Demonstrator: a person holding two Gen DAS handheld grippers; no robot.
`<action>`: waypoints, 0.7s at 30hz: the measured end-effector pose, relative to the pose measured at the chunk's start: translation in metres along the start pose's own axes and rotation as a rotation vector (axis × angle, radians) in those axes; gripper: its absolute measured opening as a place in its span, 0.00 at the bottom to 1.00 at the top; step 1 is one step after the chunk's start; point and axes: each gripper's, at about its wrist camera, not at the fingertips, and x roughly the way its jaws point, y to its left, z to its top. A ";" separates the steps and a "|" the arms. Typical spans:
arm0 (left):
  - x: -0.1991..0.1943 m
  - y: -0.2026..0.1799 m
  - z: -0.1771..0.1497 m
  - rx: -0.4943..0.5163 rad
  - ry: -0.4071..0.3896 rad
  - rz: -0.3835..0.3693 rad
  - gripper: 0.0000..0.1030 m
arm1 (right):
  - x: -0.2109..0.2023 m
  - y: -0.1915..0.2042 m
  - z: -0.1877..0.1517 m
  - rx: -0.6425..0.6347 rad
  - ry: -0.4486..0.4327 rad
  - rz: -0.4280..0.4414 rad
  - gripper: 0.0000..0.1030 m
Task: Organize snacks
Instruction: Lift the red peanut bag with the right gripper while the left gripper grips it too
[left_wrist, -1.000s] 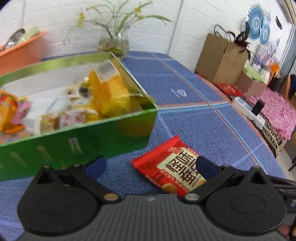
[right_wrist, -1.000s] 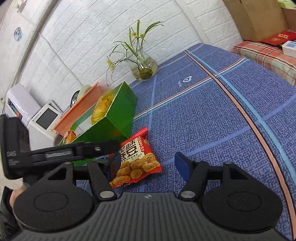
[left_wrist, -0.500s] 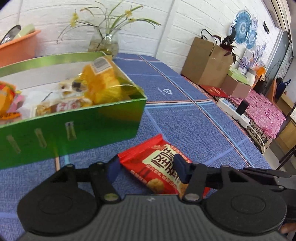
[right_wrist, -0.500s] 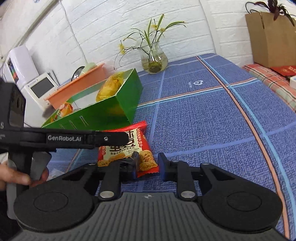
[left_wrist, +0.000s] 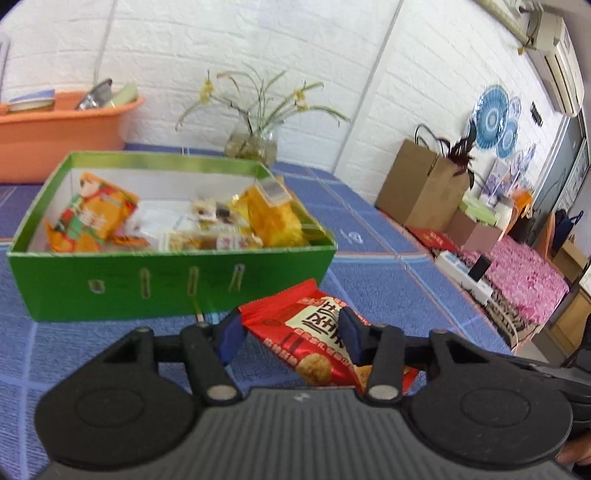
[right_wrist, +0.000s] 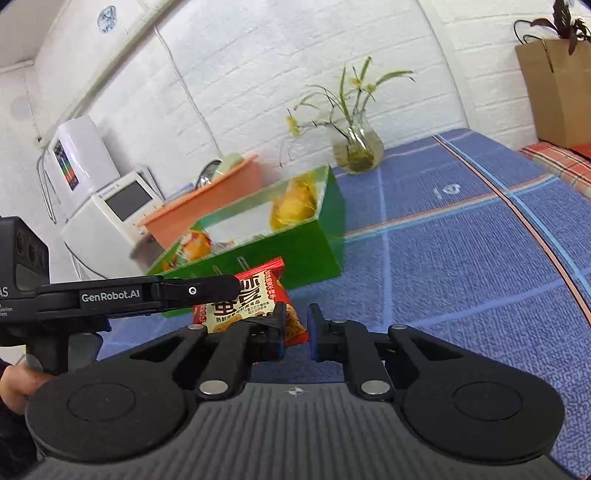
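Red snack packet (left_wrist: 317, 332), cream label, black characters. Green box (left_wrist: 173, 284), white inside. Blue tablecloth (right_wrist: 461, 258), orange and light-blue stripes. Orange basin (left_wrist: 62, 129).

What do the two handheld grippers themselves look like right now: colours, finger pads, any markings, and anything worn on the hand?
Both are matte black plastic with a ribbed grey-black front deck, two round hubs and silver pivot pins. The left gripper and right gripper have dark blue finger pads. Seen from the right wrist, the left unit's side arm reads "GenRobot.AI" in white. A dark sleeve covers the wrist.
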 end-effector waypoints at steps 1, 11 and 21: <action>-0.005 0.001 0.002 0.004 -0.015 0.004 0.41 | 0.001 0.004 0.002 0.003 -0.011 0.009 0.22; -0.047 0.019 0.011 0.038 -0.087 0.095 0.31 | 0.024 0.029 0.007 0.094 -0.006 0.111 0.22; -0.050 0.040 0.010 0.012 -0.048 0.091 0.01 | 0.043 0.072 0.016 0.026 0.008 0.237 0.12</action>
